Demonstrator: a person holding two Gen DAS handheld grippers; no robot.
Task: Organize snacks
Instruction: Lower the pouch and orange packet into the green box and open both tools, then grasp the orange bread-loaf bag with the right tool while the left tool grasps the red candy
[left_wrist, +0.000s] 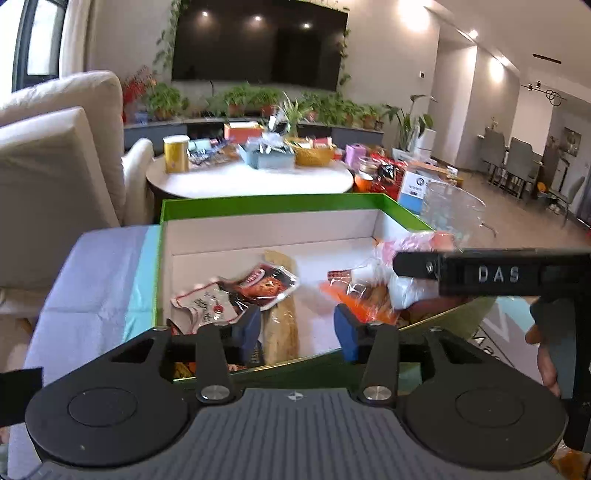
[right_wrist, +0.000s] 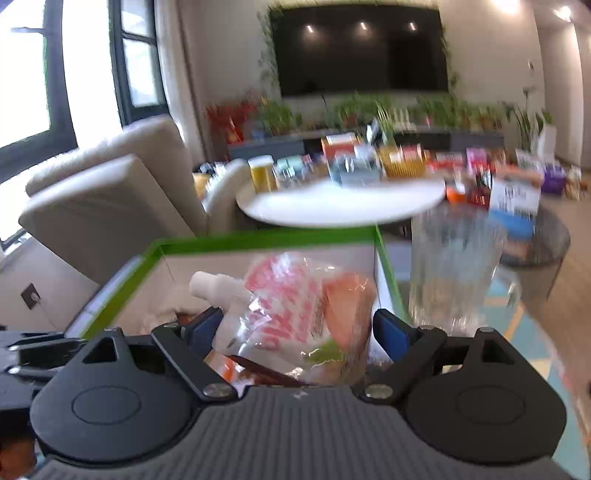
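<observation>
Inside one green box (left_wrist: 273, 206), roughly five snack packets, two grippers overhead.

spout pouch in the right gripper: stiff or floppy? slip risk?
Probably floppy: the spout pouch is clear crinkled film that bulges between the right gripper's fingers. Likely slippery too, since the film looks glossy. Its white spout juts to one side, so it may swing or sag once lifted over the green box.
</observation>
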